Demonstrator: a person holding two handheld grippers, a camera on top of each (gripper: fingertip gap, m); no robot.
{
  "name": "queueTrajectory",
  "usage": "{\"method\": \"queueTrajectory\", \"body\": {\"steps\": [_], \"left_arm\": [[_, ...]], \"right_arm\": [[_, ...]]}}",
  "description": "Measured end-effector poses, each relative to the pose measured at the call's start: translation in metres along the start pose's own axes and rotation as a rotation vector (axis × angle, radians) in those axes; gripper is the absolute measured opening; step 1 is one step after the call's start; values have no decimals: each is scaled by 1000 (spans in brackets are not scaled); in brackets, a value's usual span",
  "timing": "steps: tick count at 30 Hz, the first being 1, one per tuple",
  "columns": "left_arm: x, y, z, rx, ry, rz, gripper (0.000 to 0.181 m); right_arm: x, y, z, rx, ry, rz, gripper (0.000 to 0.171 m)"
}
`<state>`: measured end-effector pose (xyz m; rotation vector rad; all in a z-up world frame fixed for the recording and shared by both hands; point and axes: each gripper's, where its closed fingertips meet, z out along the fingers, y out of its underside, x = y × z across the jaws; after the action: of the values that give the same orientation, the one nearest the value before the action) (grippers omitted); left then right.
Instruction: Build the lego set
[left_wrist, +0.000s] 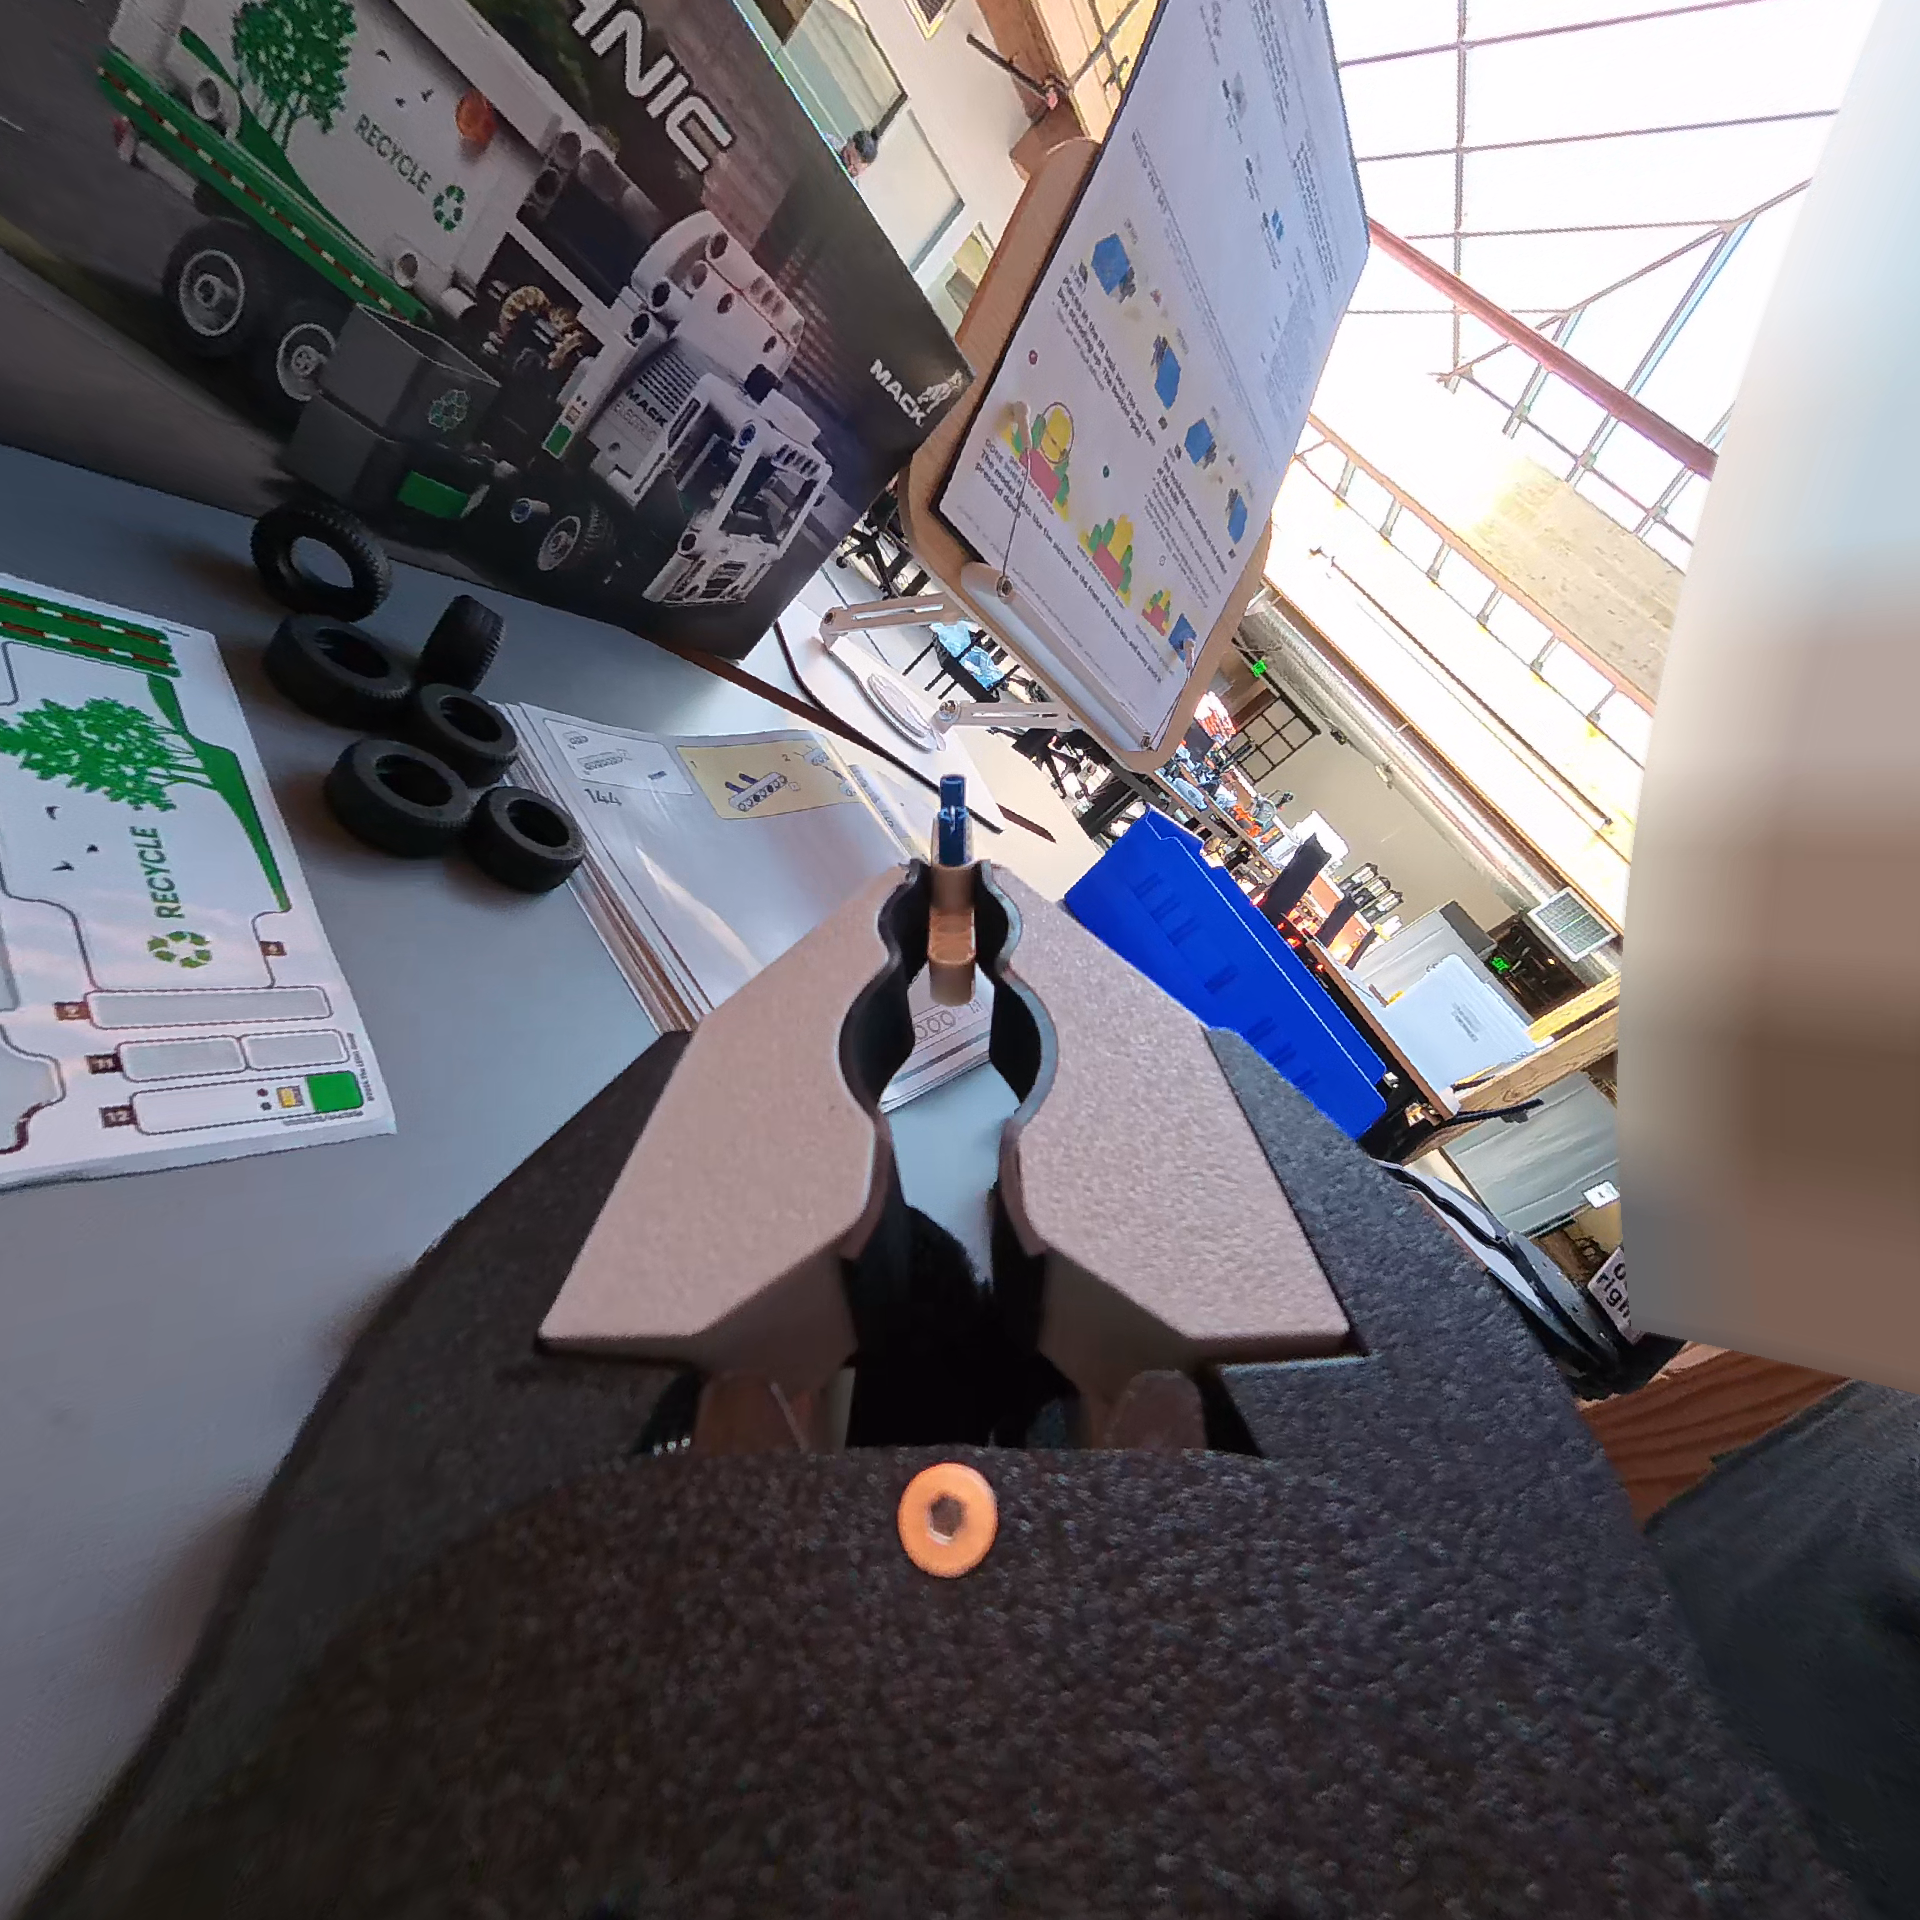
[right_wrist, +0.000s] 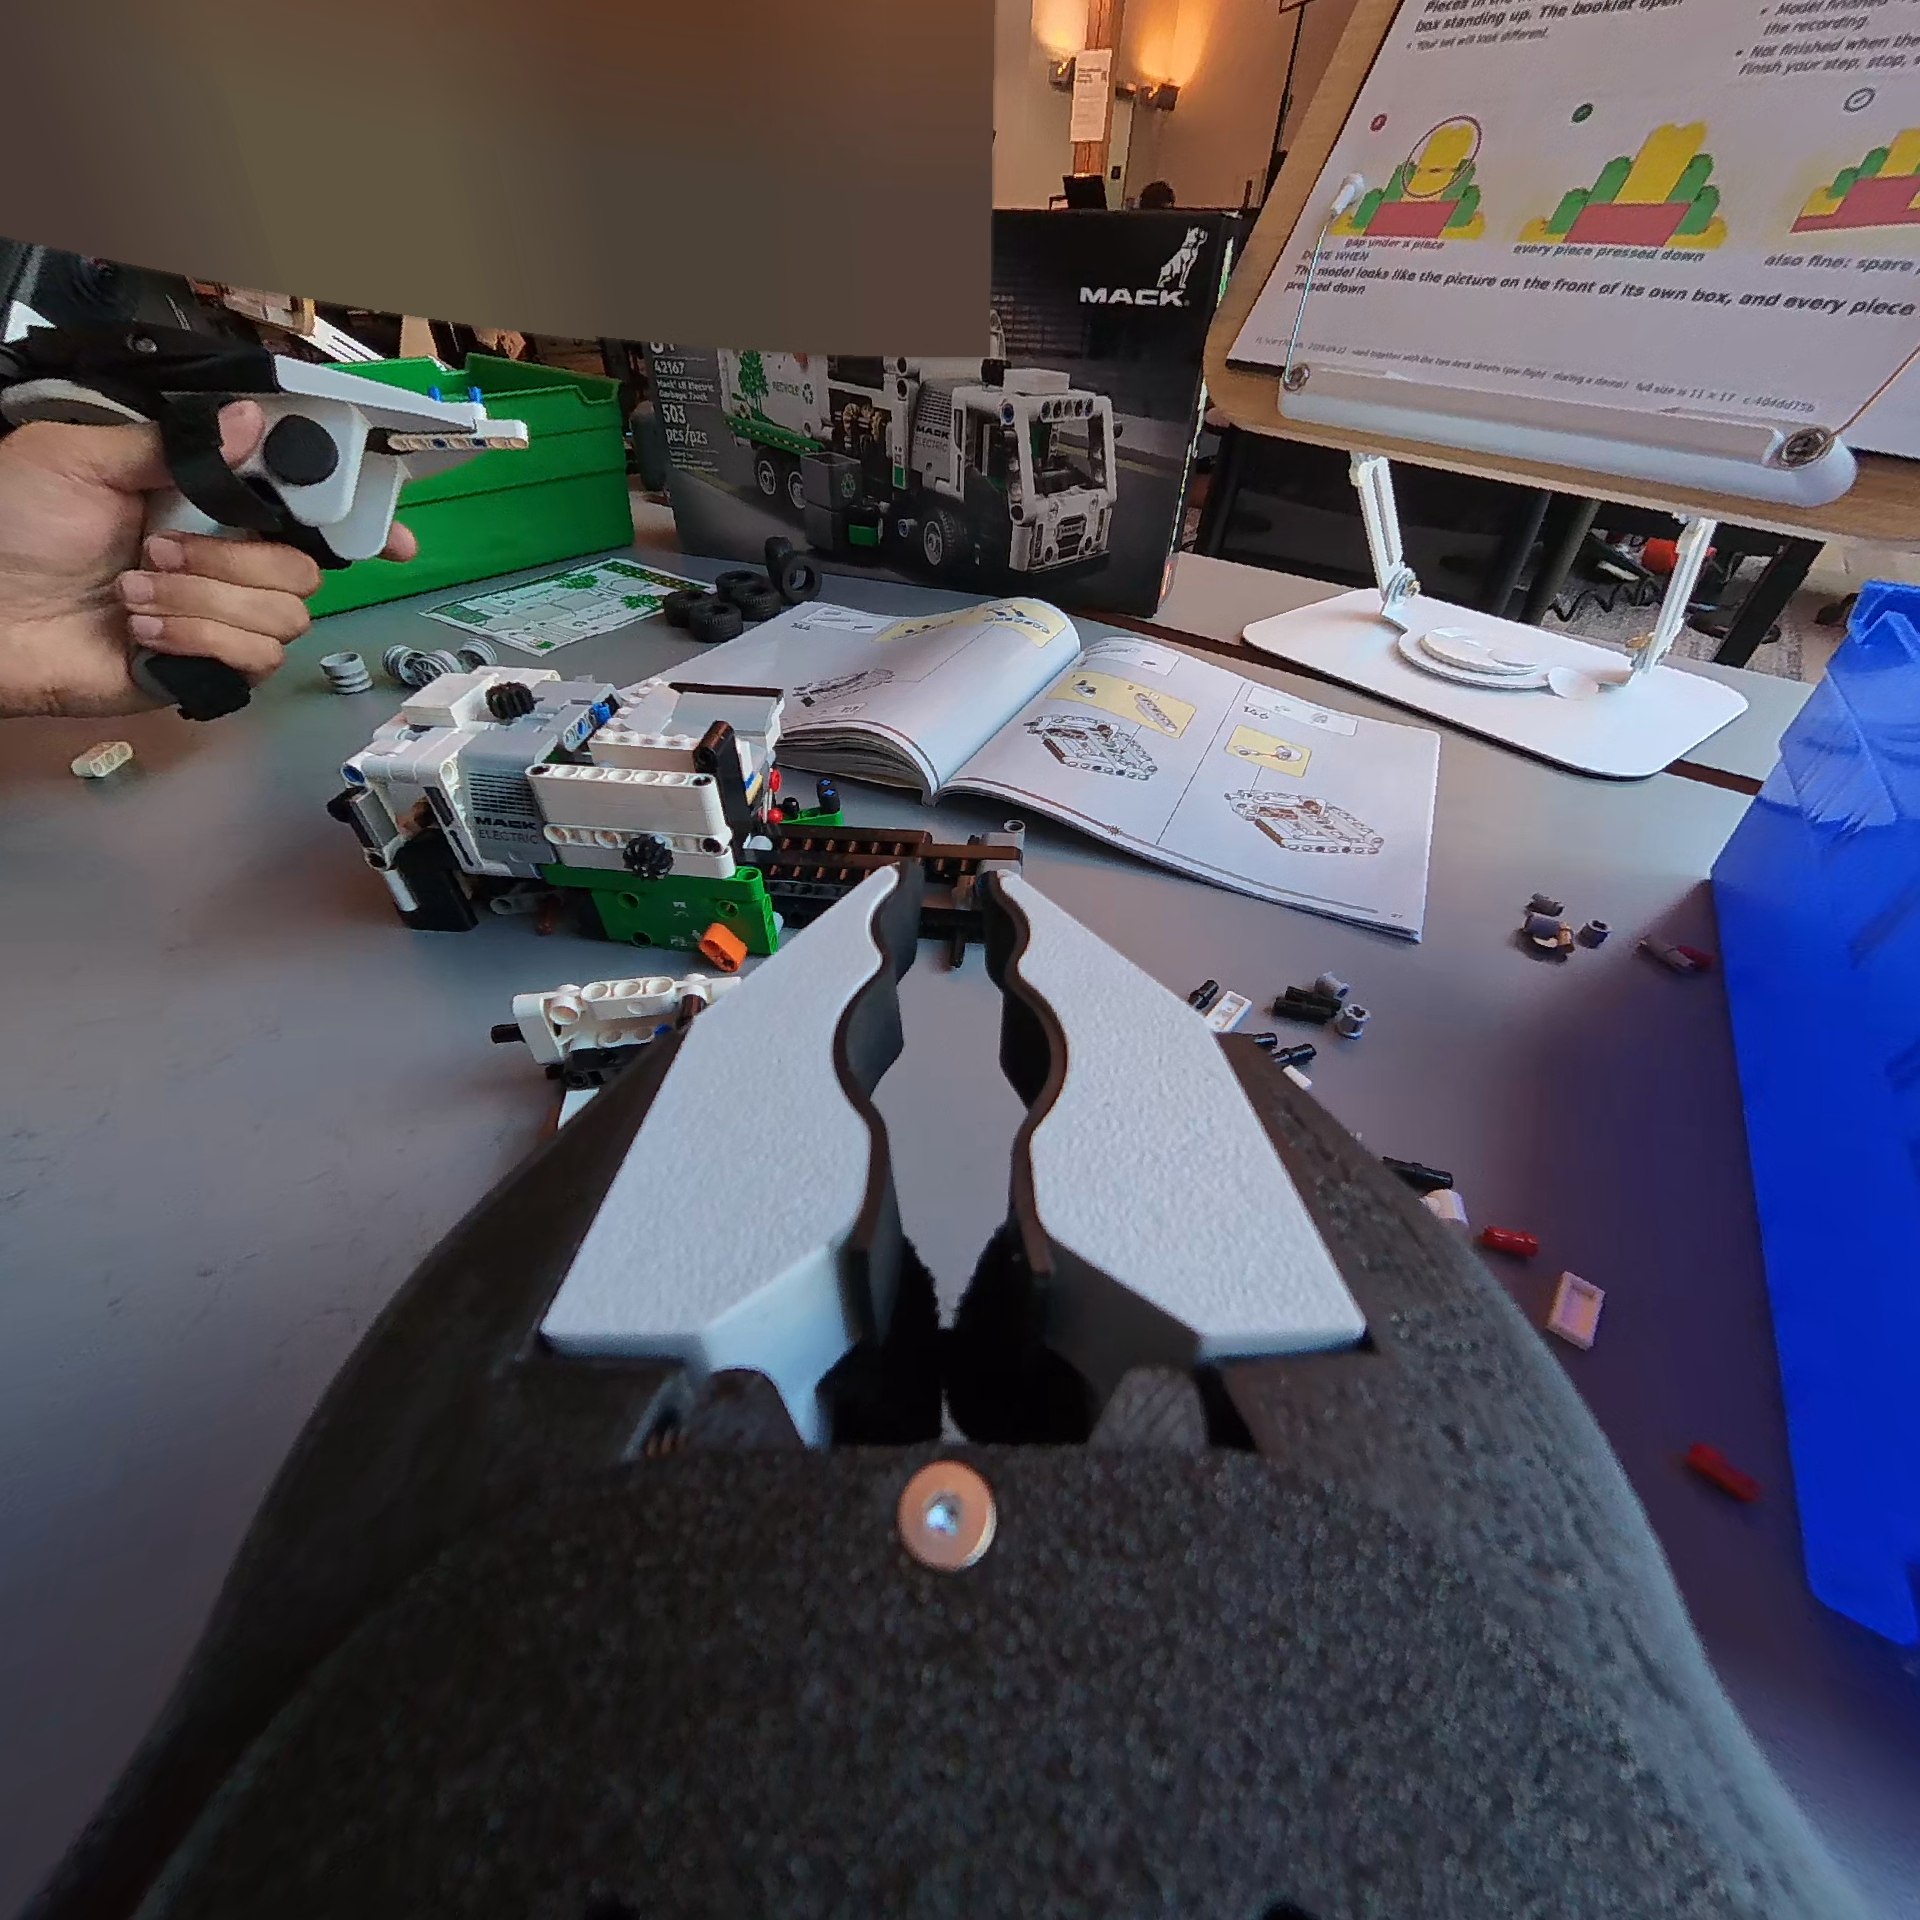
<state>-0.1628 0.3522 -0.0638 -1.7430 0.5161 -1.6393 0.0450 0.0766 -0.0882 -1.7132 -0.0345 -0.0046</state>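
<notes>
While the left gripper (left_wrist: 948, 883) is raised off the grey table (left_wrist: 468, 987), its jaws are clenched on a thin white beam (right_wrist: 457, 441) seen end-on in its own view, with a small blue pin (left_wrist: 951, 821) sticking out past the fingertips. From the right wrist view the same tool shows far left, held in a hand (right_wrist: 125, 561), the beam lying flat between its fingers in front of a green bin (right_wrist: 499, 488).

The right gripper (right_wrist: 951, 883) hangs released, nothing between its jaws, tips just over the dark rear frame of the half-built truck (right_wrist: 582, 800), which lies on the table. A small white sub-assembly (right_wrist: 613, 1013) sits just left of the right fingers. The open instruction booklet (right_wrist: 1091, 748) lies behind the truck, with the set's box (right_wrist: 935, 457) standing farther back. Black tyres (left_wrist: 416, 727) cluster between a sticker sheet (left_wrist: 156, 883) and the booklet. Loose small pieces (right_wrist: 1320, 1008) scatter to the right, near a blue bin (right_wrist: 1829, 1039).
</notes>
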Motion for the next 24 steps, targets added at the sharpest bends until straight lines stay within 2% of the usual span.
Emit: {"method": "queueTrajectory", "body": {"steps": [24], "left_arm": [[-2, 1, 1, -4, -8, 9, 6]], "right_arm": [[0, 0, 0, 0, -3, 2, 11]]}}
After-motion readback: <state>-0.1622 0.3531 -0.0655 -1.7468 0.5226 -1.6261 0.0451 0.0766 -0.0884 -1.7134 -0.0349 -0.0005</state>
